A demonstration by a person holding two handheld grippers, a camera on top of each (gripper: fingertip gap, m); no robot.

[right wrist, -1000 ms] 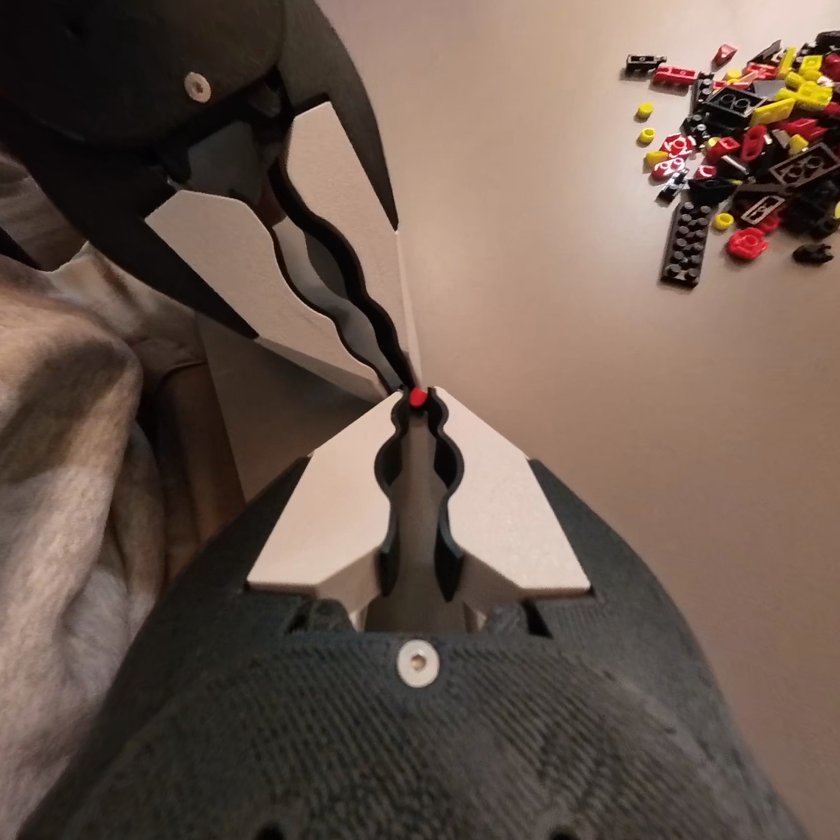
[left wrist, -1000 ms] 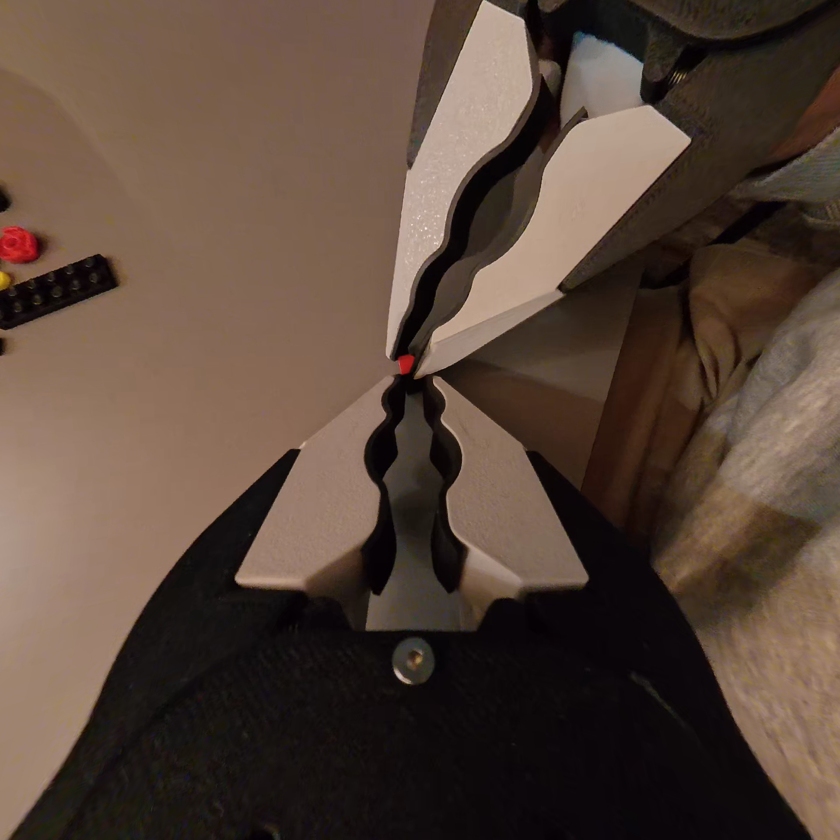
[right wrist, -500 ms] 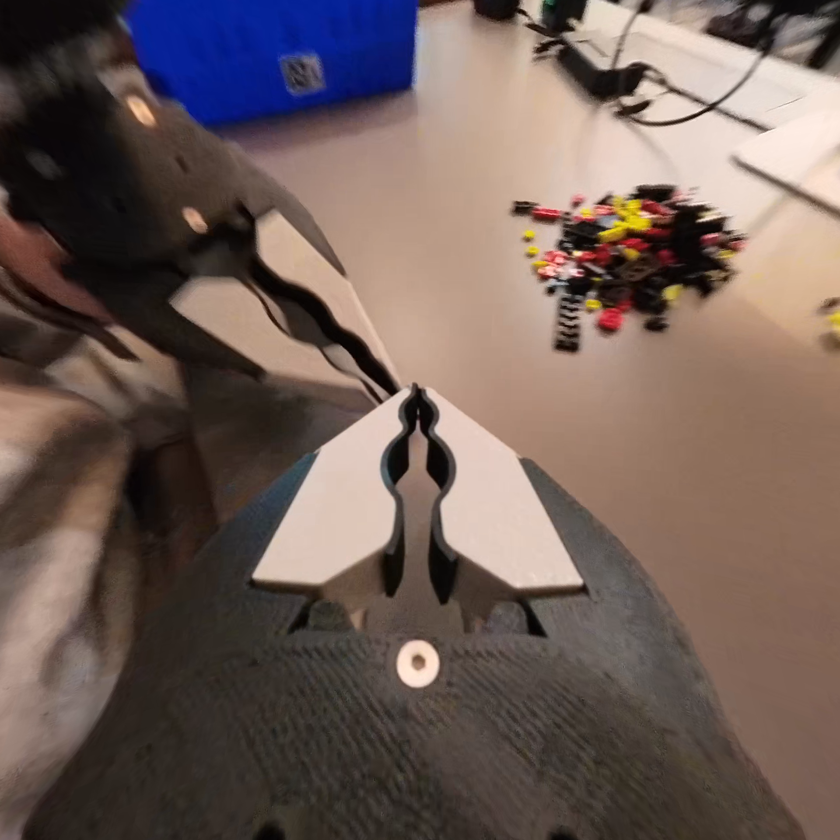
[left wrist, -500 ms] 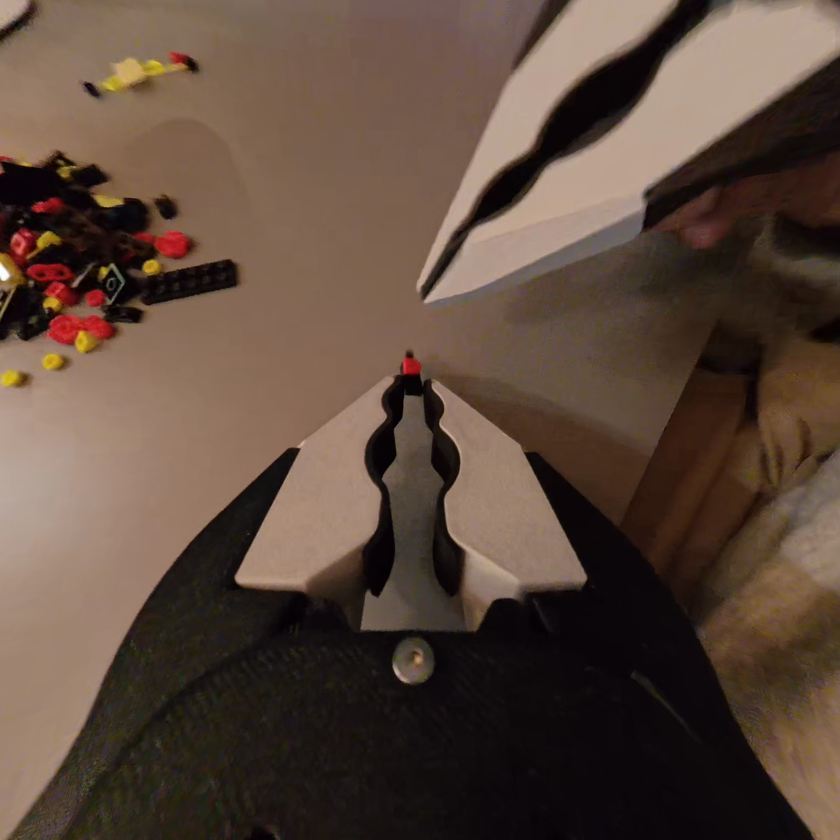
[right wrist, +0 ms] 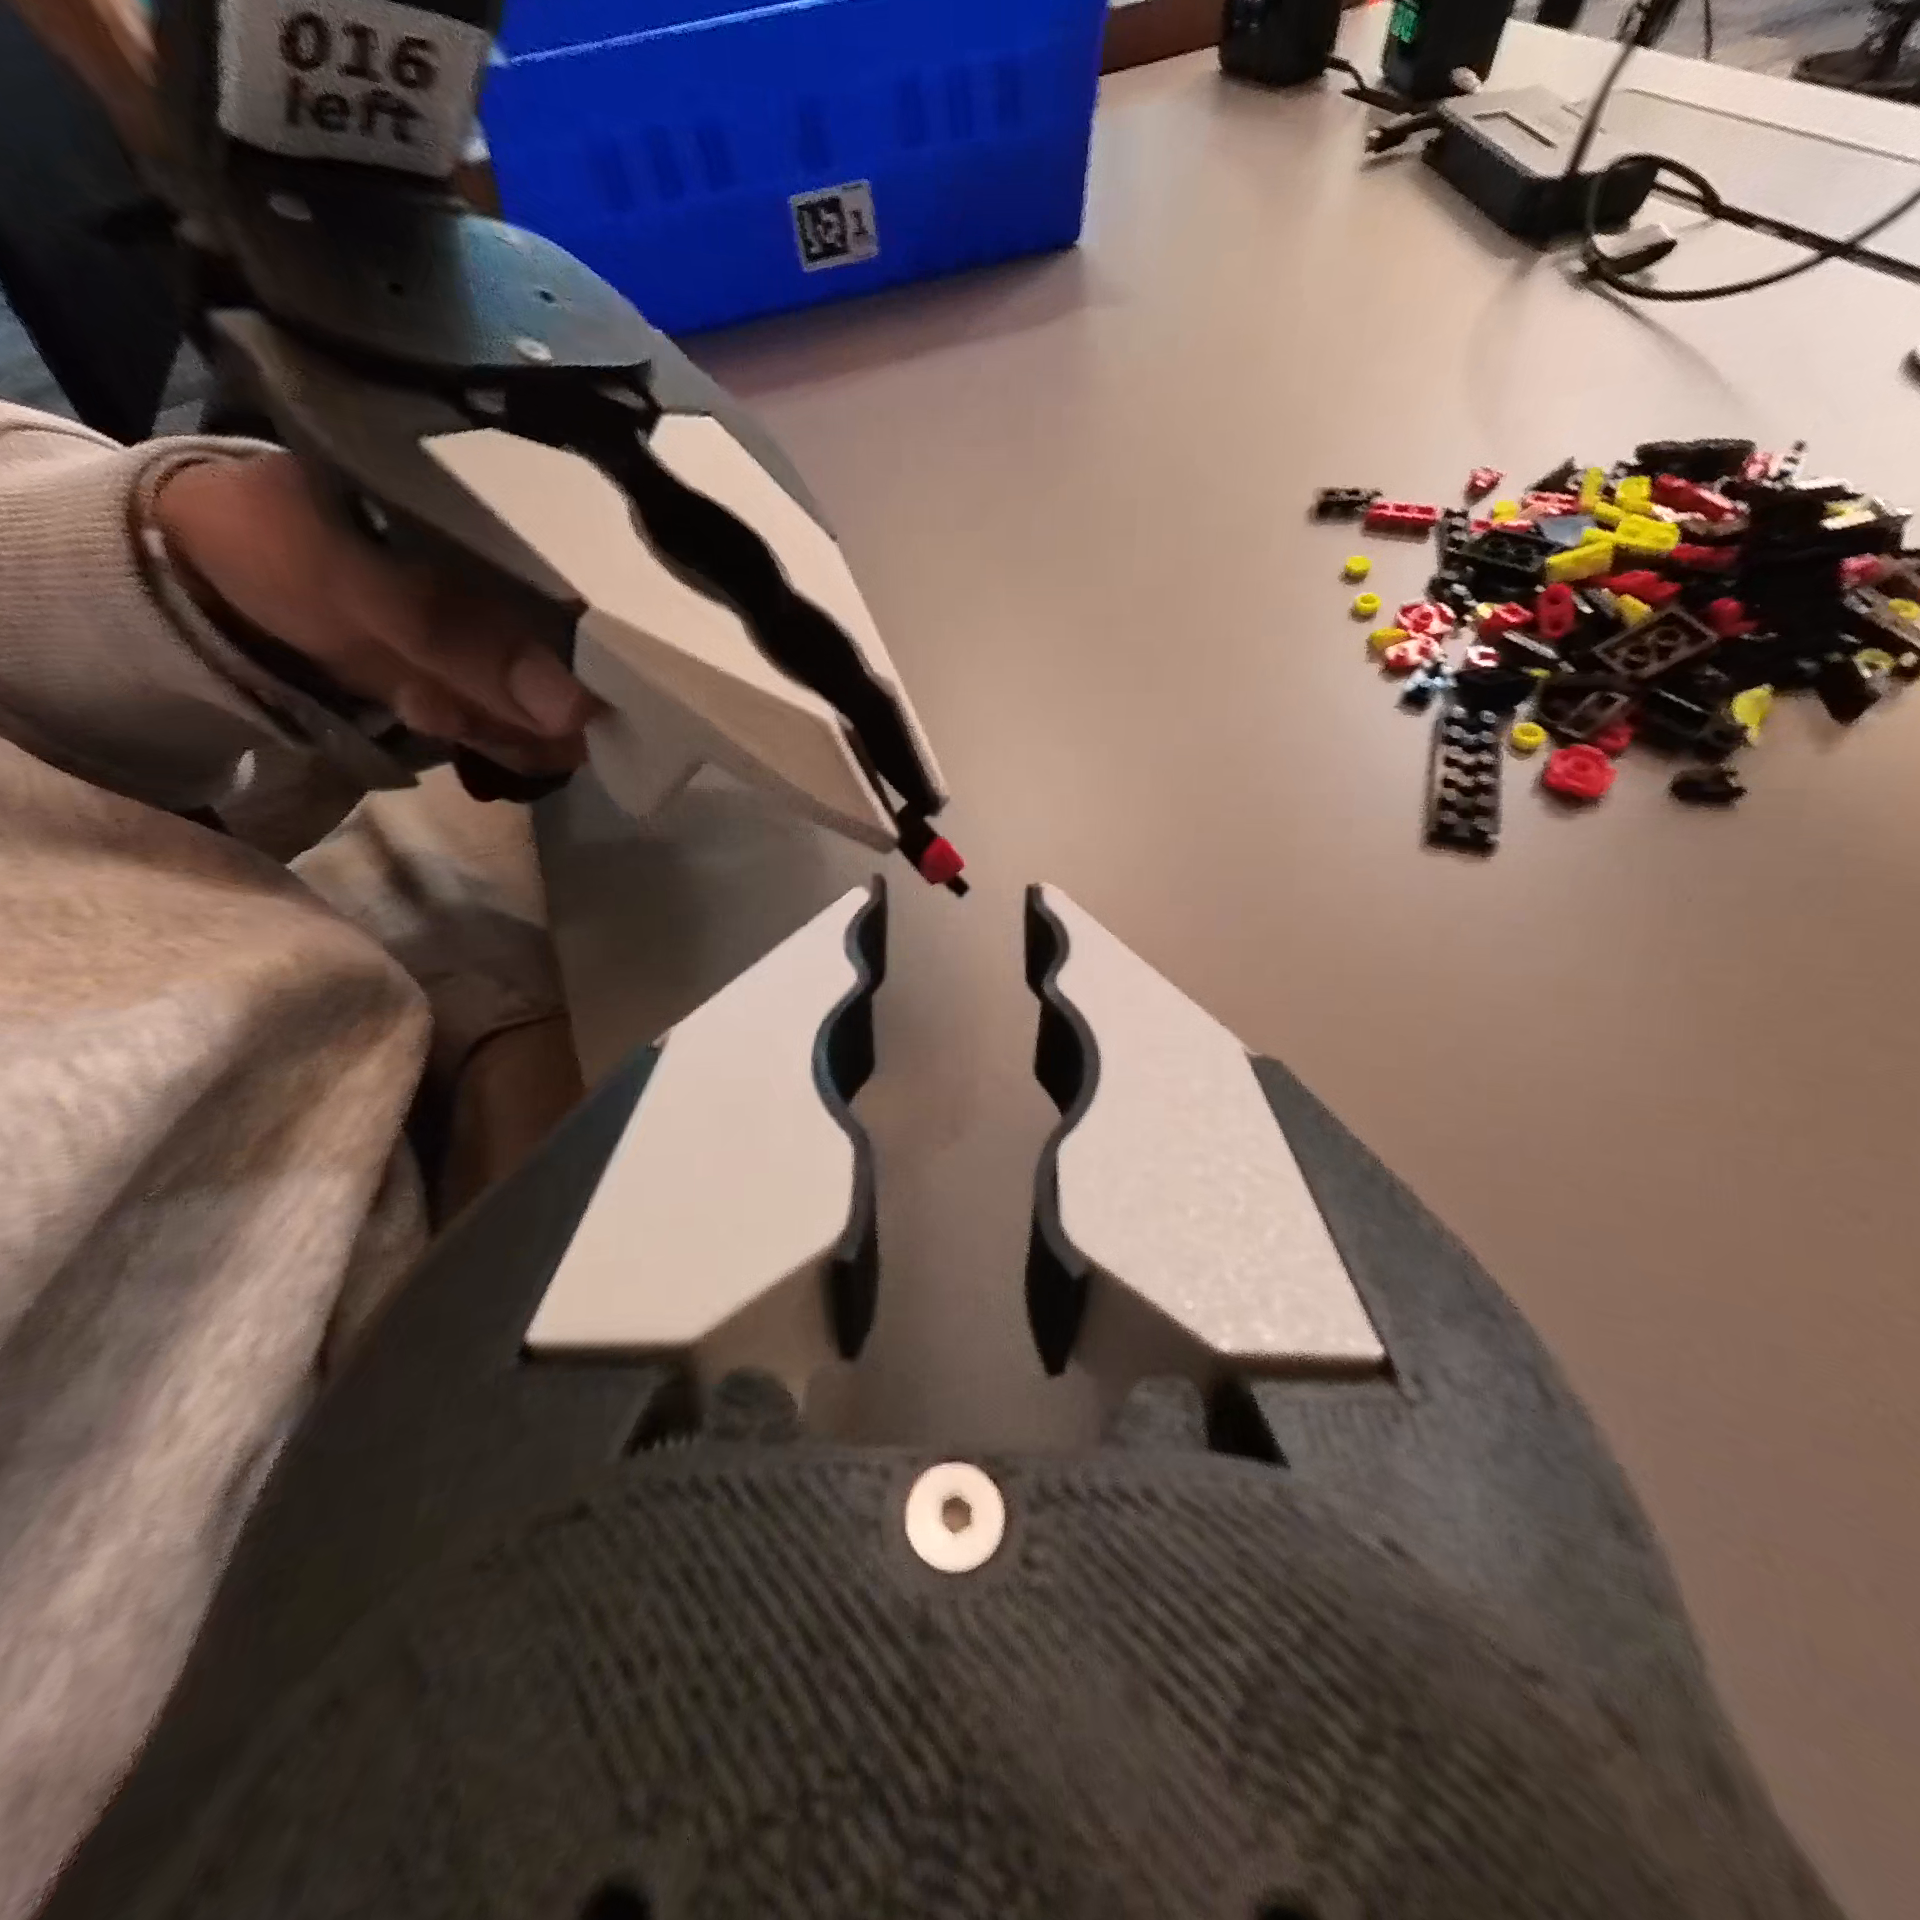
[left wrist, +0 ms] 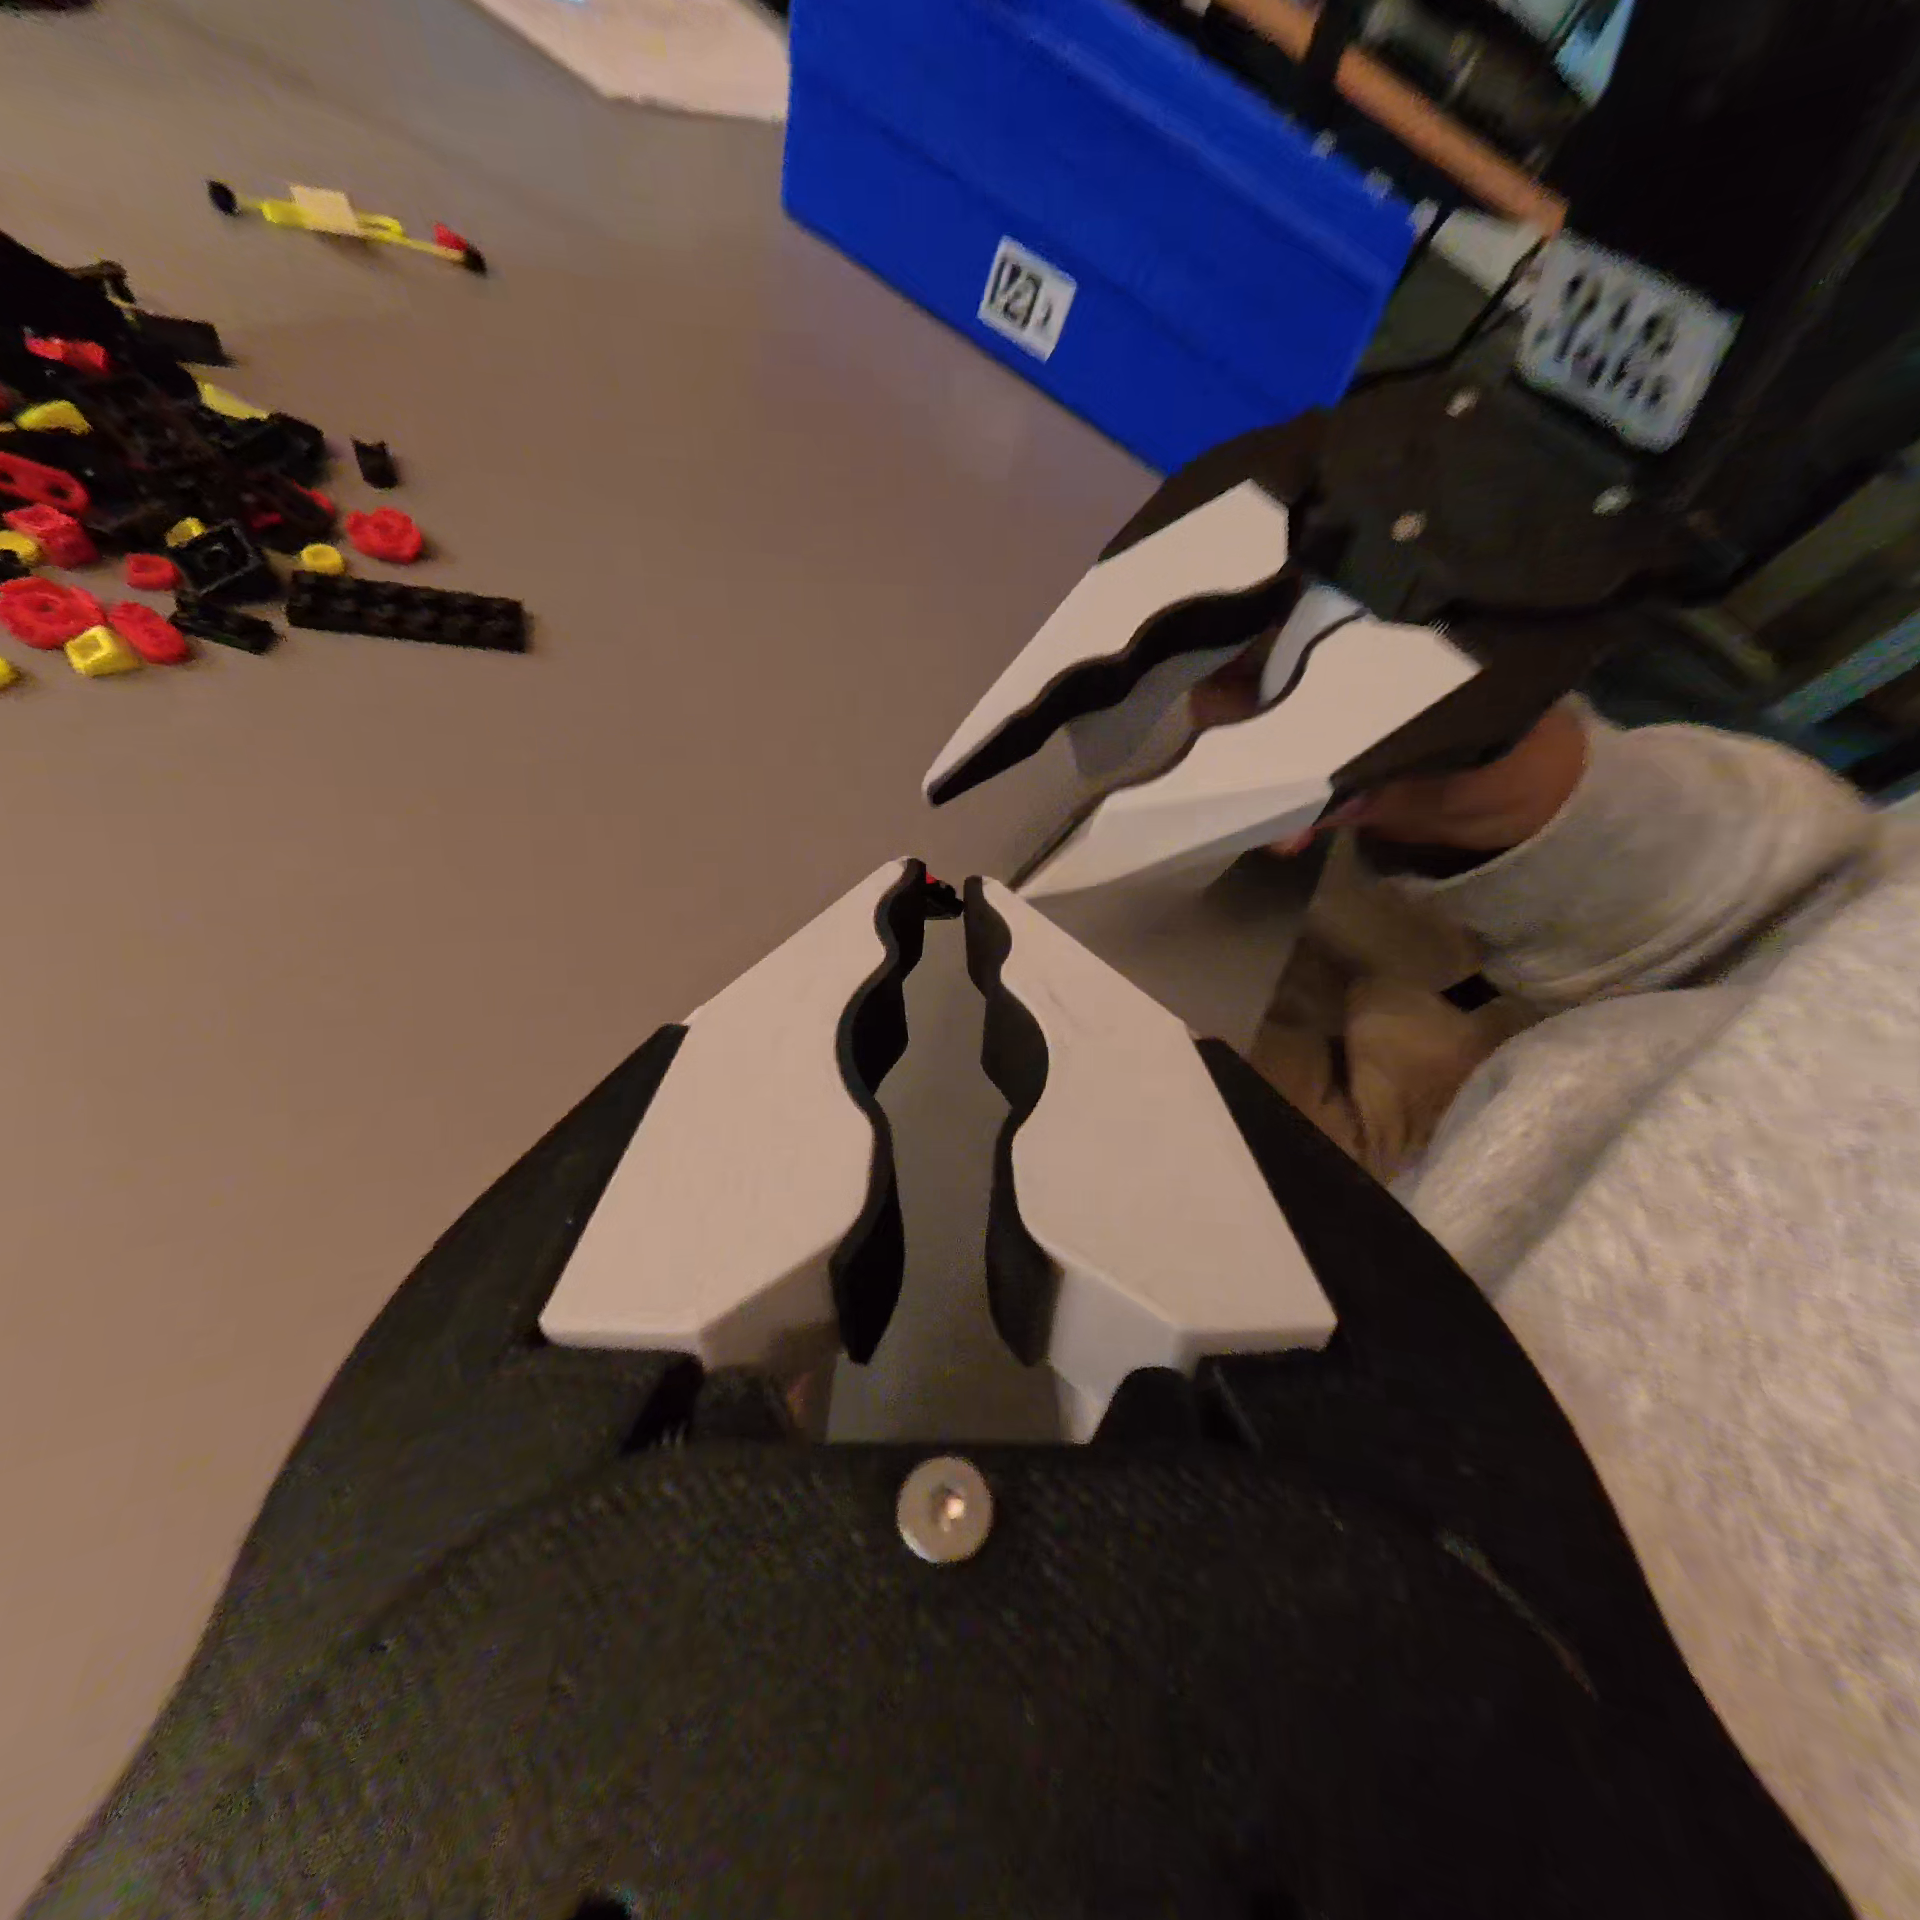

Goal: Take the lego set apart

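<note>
Lego, down to one tiny red-and-black piece (right wrist: 940, 864), is sitting pinched at the very tips of the left gripper (left wrist: 935, 891), whose fingers are nearly closed around it, held up off the beige worktop (right wrist: 1195, 644). The right gripper (right wrist: 954, 902) is hovering just beside that piece with its fingers spread apart, holding nothing. Farther off on the worktop, a loose heap of red, yellow and black lego bricks (right wrist: 1652, 613) is lying, with a blue plastic bin (right wrist: 790, 145) standing at the far side.
</note>
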